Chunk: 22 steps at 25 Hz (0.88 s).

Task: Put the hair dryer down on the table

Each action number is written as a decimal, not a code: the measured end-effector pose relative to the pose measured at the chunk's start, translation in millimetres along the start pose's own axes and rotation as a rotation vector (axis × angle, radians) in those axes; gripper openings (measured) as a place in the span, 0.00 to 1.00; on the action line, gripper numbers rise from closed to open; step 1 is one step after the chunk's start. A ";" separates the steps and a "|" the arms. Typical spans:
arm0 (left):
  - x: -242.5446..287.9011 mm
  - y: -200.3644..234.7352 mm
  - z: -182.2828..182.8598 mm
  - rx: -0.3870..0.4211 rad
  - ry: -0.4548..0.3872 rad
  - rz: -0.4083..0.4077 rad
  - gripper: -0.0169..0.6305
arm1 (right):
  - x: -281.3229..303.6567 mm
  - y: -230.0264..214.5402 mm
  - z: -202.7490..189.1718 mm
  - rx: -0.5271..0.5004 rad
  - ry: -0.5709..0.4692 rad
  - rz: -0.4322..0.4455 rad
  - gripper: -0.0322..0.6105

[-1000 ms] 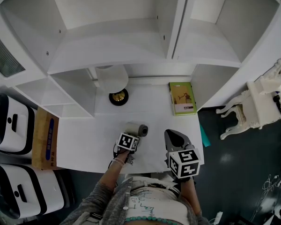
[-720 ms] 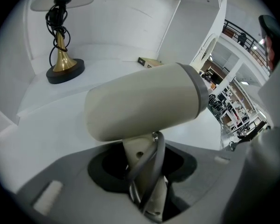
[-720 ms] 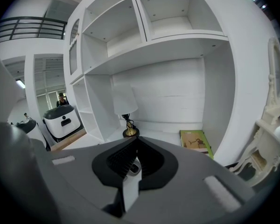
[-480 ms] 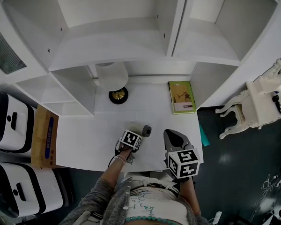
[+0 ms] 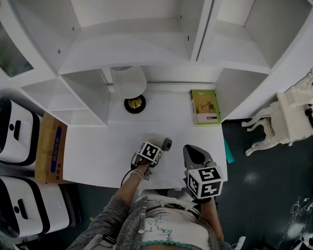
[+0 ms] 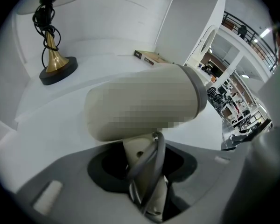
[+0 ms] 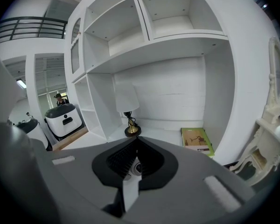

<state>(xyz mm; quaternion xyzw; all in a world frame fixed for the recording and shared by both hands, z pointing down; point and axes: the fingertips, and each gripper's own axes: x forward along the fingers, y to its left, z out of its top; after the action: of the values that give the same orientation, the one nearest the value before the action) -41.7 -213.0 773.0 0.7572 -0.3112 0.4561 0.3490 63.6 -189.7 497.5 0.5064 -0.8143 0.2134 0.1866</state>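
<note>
- Head view: my left gripper (image 5: 148, 153) held the hair dryer (image 5: 160, 142) over the white table (image 5: 94, 150), close to its front edge. My right gripper (image 5: 194, 154) hung just beside it on the right. The barrel pointed toward that gripper. I could not tell from here whether the dryer touched the surface.
- Head view, hazard: the dryer was near the front edge, so a release there could have let it roll or tip off toward me. Setting it deeper on the table would reduce this. The lamp (image 5: 134, 104) and the book (image 5: 205, 107) were well apart from it and not in the way.
- Left gripper view: my fingers were clenched on the dryer's handle (image 6: 136, 154), and the cord (image 6: 155, 153) was pinched alongside it. The barrel sat crosswise above the jaws, with table surface visible behind it.
- Left gripper view, hazard: the barrel was top-heavy, so opening the jaws before it rested flat could have let it topple. The trapped cord could have snagged on a jaw and dragged the dryer as I withdrew.
- Right gripper view: these jaws were pressed together with nothing between them, aimed at the shelves above the table.
- Right gripper view, hazard: the right gripper was idle and close, so a sideways swing of the barrel could have struck it.
</note>
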 end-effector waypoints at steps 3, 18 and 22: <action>1.4 0.6 -0.6 0.002 0.005 0.002 0.30 | 0.5 2.4 -1.3 -0.003 0.003 0.007 0.10; 3.0 -2.0 1.1 0.068 0.068 0.012 0.32 | 4.7 14.2 -9.8 -0.009 0.031 0.040 0.10; 5.9 -1.8 -0.8 0.052 0.076 0.002 0.32 | 5.4 14.1 -12.4 -0.007 0.037 0.045 0.10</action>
<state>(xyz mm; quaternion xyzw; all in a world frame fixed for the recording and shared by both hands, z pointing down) -38.3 -212.2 778.2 0.7477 -0.2865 0.4929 0.3405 49.6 -181.5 508.5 0.4834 -0.8226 0.2240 0.1988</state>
